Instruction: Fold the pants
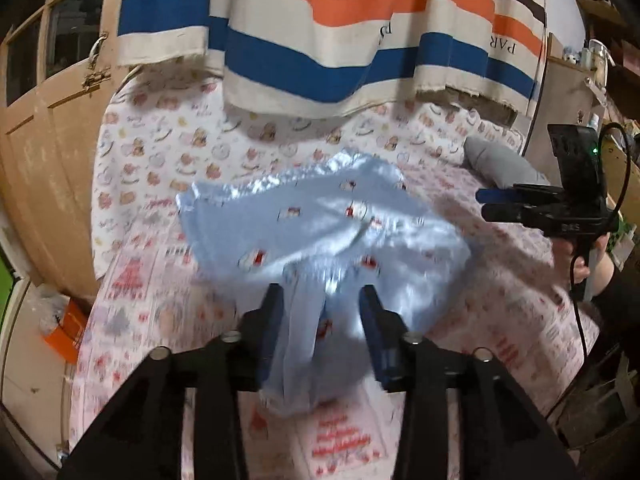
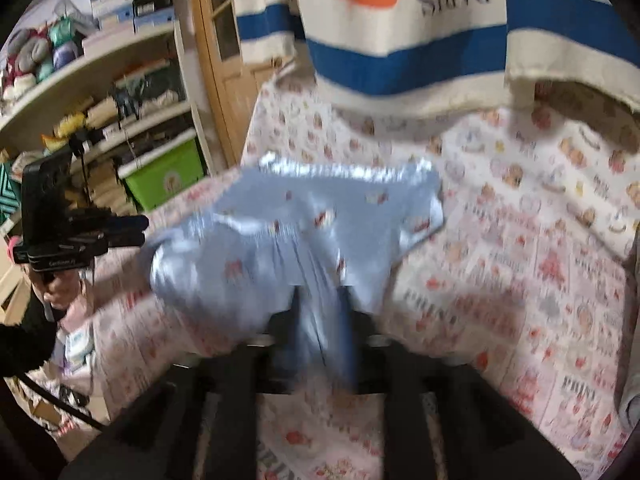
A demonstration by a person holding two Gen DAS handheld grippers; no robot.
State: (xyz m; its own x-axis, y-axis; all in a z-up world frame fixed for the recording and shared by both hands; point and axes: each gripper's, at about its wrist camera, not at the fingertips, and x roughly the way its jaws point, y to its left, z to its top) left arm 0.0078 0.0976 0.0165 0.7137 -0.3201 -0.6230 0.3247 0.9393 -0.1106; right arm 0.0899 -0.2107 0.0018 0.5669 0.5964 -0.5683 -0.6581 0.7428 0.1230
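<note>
Light blue cloth is seen between the two blue fingers of the left gripper (image 1: 322, 320), but the fingers stand apart, so it cannot be told if the cloth is pinched. The right gripper (image 2: 320, 320) is closed on a bunch of the same cloth. The light blue pants (image 1: 320, 224) are spread in a rumpled heap on the pink printed sheet (image 1: 152, 280). A striped towel (image 1: 320, 40) is hung at the far side. A green box (image 2: 164, 176) is kept under shelves.
</note>
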